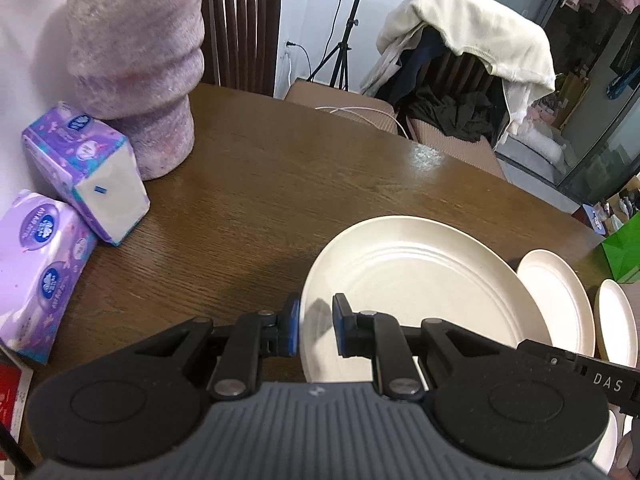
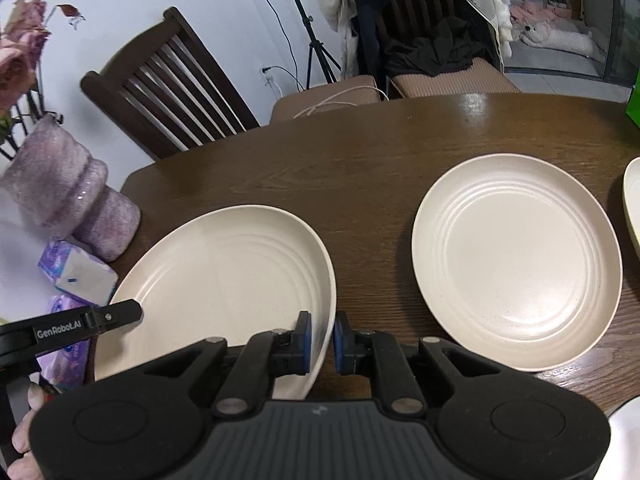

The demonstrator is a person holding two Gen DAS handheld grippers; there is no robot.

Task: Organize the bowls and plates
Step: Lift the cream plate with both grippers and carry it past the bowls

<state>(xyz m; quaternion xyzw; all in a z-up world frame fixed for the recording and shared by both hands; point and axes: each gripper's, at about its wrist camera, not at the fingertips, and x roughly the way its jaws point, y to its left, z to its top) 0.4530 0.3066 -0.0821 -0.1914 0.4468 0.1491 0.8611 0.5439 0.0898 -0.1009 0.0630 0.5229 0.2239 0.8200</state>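
Note:
A large cream plate hangs tilted above the brown table, held from both sides. My left gripper is shut on its left rim, which passes between the blue pads. My right gripper is shut on the right rim of the same plate. To its right a second cream plate lies flat on the table, also seen in the left wrist view as the middle plate. A third cream dish shows only its edge at the far right.
A purple ribbed vase and two purple tissue packs stand at the table's left. Dark wooden chairs are behind the table, one draped with clothes. A green bag sits at the far right edge. A hand shows at the lower left.

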